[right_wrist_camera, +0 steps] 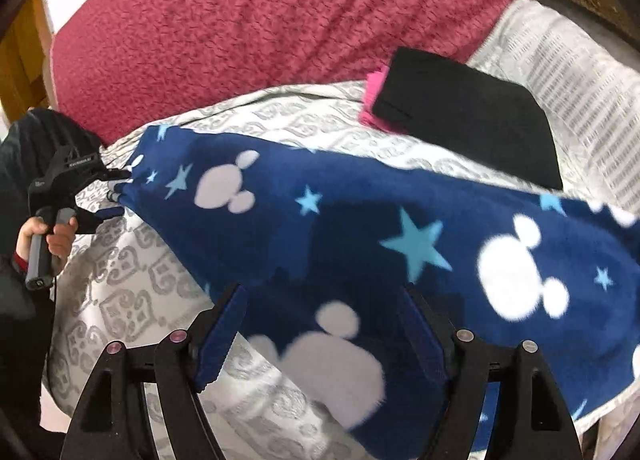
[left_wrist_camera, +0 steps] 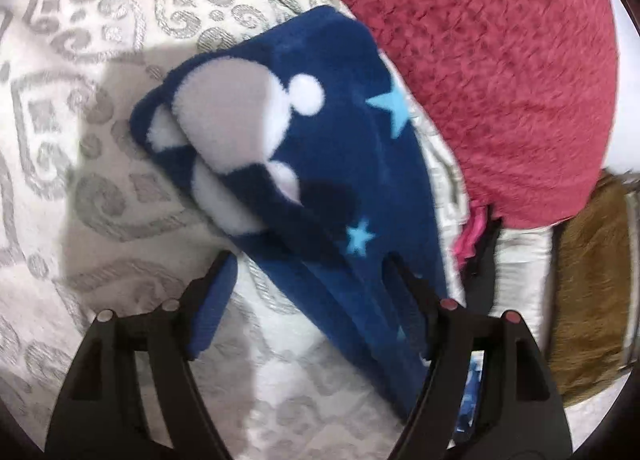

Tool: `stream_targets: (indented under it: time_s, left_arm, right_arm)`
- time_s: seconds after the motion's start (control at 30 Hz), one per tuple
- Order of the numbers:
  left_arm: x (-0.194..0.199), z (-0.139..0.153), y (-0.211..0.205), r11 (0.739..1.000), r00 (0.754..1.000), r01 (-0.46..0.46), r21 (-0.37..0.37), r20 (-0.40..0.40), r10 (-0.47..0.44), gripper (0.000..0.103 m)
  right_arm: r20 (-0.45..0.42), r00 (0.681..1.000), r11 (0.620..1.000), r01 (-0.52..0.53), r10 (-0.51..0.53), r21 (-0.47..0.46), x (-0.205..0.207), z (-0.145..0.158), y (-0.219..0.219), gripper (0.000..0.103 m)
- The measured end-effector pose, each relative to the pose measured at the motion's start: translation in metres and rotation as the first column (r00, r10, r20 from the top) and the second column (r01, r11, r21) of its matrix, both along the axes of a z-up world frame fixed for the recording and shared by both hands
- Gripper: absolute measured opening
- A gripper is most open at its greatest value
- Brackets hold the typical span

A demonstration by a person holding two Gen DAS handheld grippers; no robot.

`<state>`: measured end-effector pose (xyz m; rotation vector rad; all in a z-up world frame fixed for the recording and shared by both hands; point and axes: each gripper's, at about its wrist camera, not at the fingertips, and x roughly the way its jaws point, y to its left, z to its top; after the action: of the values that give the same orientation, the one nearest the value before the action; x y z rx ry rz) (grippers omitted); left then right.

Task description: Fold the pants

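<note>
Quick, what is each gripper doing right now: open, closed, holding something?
Left gripper: open, pants between its jaws.
Right gripper: open over the pants.

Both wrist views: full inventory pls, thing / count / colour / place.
fleece pants: 1, navy with white mouse heads and light blue stars, stretched across the bedspread
bedspread: 1, cream with grey scroll pattern, under the pants
blanket: 1, dark red, textured, behind the pants
folded garment: 1, black, on the bedspread past the pants
pink fabric: 1, under the black garment's edge
left gripper: black, jaws open, pants between them
right gripper: black, jaws open over the pants
hand: 1, on the left gripper's handle
</note>
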<state>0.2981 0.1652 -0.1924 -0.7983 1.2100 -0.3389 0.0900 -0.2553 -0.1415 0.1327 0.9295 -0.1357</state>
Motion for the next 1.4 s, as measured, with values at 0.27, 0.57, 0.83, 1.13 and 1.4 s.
stream_targets:
  time_s: [0.27, 0.57, 0.83, 1.13, 1.4]
  left_arm:
    - [0.011, 0.001, -0.021, 0.999, 1.0, -0.024, 0.048, 0.021, 0.023, 0.061]
    - [0.011, 0.029, -0.045, 0.975, 0.991, 0.001, 0.222, 0.13, -0.03, 0.015]
    - [-0.015, 0.119, -0.132, 0.862, 0.876, 0.032, 0.506, 0.401, -0.269, 0.015]
    - [-0.187, 0.077, -0.334, 0.329, 0.232, 0.104, 0.938, 0.299, -0.926, 0.015]
    - [-0.217, 0.035, -0.344, 0.206, 0.156, 0.067, 0.976, 0.194, -0.969, 0.016]
  right_arm:
    - [-0.008, 1.0, 0.998, -0.029, 0.03, 0.048, 0.005, -0.01, 0.013, 0.079]
    - [-0.045, 0.999, 0.997, 0.005, -0.001, 0.071, 0.005, -0.014, 0.004, 0.079]
    - [-0.095, 0.992, 0.979, 0.098, -0.083, 0.178, -0.009, -0.029, -0.025, 0.079]
    - [-0.018, 0.966, 0.951, 0.258, -0.259, 0.17, -0.047, -0.005, -0.083, 0.079]
    - [-0.021, 0.957, 0.93, 0.288, -0.291, 0.228, -0.069, -0.008, -0.105, 0.079]
